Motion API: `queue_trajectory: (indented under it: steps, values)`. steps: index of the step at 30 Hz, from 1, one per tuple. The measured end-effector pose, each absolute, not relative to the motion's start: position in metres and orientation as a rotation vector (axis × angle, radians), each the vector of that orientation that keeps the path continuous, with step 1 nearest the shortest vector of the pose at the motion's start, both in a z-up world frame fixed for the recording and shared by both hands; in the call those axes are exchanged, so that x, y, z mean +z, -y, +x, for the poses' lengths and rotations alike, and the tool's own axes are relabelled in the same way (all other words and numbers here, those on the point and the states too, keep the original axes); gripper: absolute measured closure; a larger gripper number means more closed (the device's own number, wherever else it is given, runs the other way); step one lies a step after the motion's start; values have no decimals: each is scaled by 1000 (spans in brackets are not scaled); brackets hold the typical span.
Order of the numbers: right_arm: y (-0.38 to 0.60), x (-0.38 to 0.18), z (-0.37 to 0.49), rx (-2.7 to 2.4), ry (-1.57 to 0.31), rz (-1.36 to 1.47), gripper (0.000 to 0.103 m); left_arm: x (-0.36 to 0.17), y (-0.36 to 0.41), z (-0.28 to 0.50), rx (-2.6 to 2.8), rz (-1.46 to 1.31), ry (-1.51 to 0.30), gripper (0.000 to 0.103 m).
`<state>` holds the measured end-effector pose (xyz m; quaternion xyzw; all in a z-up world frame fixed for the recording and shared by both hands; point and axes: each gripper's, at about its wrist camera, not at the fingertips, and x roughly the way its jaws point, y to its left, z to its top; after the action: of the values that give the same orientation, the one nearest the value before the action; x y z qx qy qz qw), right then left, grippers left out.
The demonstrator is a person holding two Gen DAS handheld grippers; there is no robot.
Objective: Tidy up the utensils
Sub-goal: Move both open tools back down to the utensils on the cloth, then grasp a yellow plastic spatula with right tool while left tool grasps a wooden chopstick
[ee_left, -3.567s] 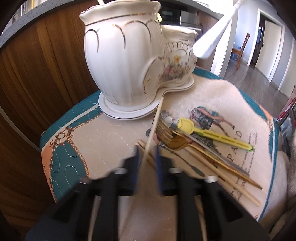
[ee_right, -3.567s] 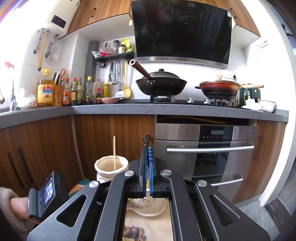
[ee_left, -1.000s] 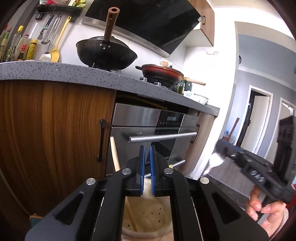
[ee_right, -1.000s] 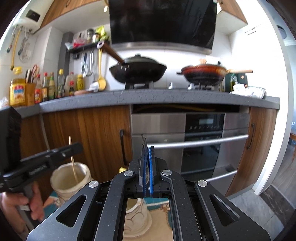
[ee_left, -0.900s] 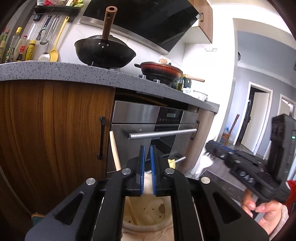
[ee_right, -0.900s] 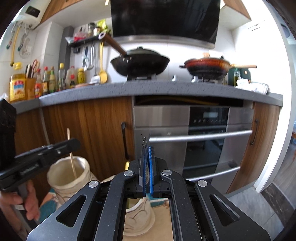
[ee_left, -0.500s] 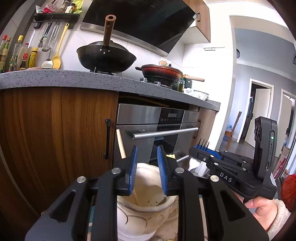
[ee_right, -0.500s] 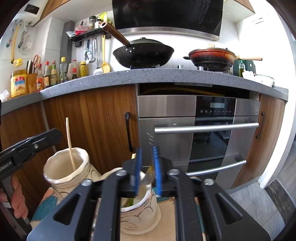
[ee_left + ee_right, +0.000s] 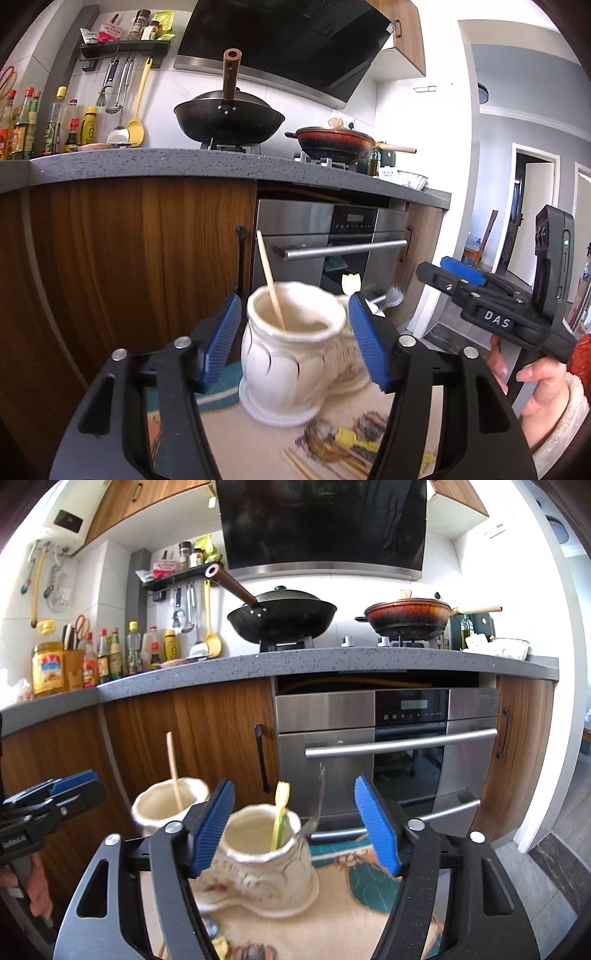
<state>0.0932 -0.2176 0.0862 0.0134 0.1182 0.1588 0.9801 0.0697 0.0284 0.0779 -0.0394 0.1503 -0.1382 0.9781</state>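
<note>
A white ceramic holder (image 9: 291,369) with two joined cups stands on a patterned cloth (image 9: 354,915). One wooden chopstick (image 9: 271,284) leans in its left cup (image 9: 168,806). The right cup (image 9: 262,853) holds a yellow utensil (image 9: 279,818) and a metal fork (image 9: 320,794), tines up. My left gripper (image 9: 293,341) hangs just before the left cup, jaws opening, nothing pressed between the pads. My right gripper (image 9: 295,825) sits before the right cup, jaws opening too, and the fork stands free of it. Each gripper also shows in the other's view: the right gripper (image 9: 448,275), the left gripper (image 9: 70,788).
More utensils lie on the cloth in front of the holder: a yellow utensil (image 9: 349,437) and wooden chopsticks (image 9: 306,463). Brown cabinet doors (image 9: 207,746) and a steel oven (image 9: 406,738) stand close behind. A person's hand (image 9: 532,384) holds the right gripper.
Both grippers have gone from shut to open. The chopstick dropped into the left cup and the fork into the right cup. Both grippers have drawn back, so the holder shows more fully.
</note>
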Motion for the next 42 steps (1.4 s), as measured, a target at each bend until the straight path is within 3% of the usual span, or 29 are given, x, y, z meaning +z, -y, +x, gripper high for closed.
queue_trajectory:
  steps: [4, 15, 26, 29, 35, 37, 39, 42]
  values:
    - [222, 72, 74, 332, -270, 15, 23, 68, -29, 50, -252, -62, -338, 30]
    - [223, 17, 59, 349, -432, -46, 18, 23, -22, 23, -216, -27, -500, 20]
    - [216, -14, 63, 410, -572, -145, 19, -32, -11, 17, -178, 19, -751, 21]
    - [212, -20, 66, 434, -602, -169, 24, -41, -4, 18, -167, 43, -788, 30]
    - [201, -30, 67, 498, -665, -210, 45, -57, 9, 21, -180, 77, -862, 51]
    - [196, -33, 65, 524, -683, -226, 55, -58, 11, 20, -184, 92, -867, 53]
    - [191, -36, 65, 545, -703, -237, 59, -57, 12, 20, -192, 93, -868, 67]
    - [185, -40, 64, 578, -725, -244, 61, -57, 8, 23, -206, 87, -881, 77]
